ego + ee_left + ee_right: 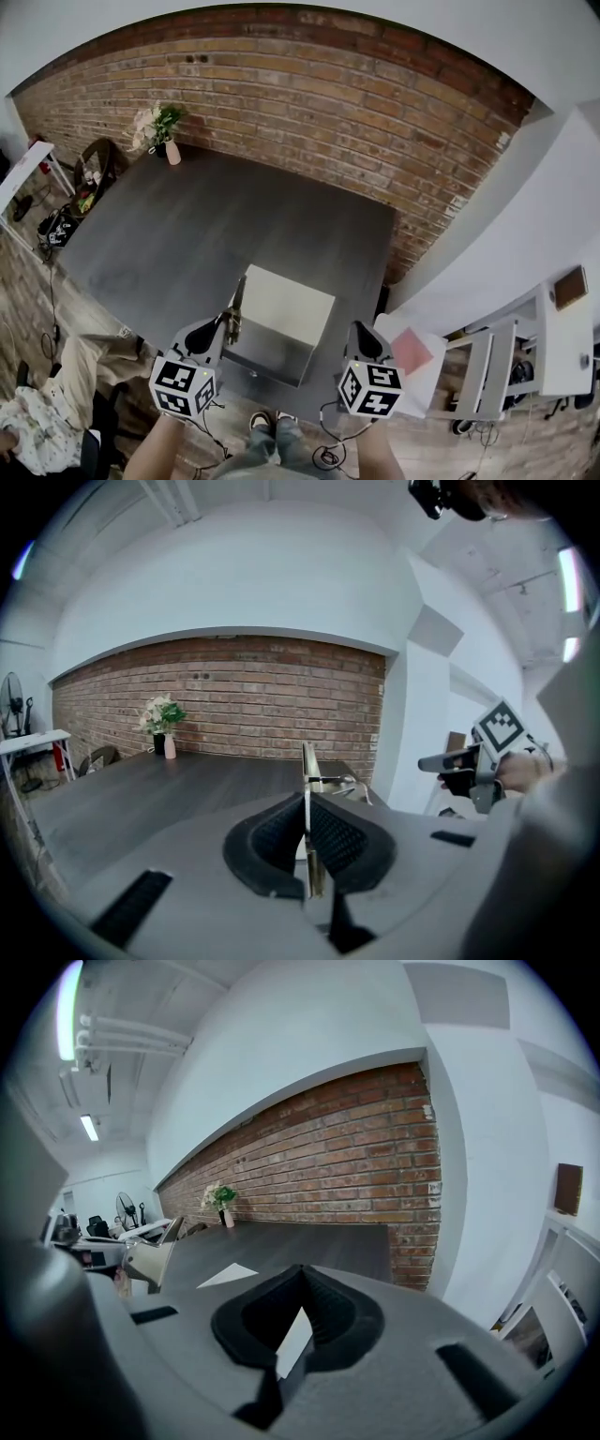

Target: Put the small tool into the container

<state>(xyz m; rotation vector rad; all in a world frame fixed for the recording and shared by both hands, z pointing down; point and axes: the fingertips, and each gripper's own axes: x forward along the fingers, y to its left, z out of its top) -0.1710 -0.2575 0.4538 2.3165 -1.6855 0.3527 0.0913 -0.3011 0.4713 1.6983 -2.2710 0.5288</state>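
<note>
Both jaws of my left gripper (307,850) are squeezed tight on the thin flat brass-coloured metal tool (306,771), which sticks straight up out of them. It looks light, hard and stiff, and smooth enough to slip, so I think its flat sides, low down, are the best place to pinch. The white open-topped box (286,300) sits just ahead and to the right of this gripper, between it and my right gripper (300,1274), whose jaws are closed on nothing I can see. The tool is not in the box yet.
</note>
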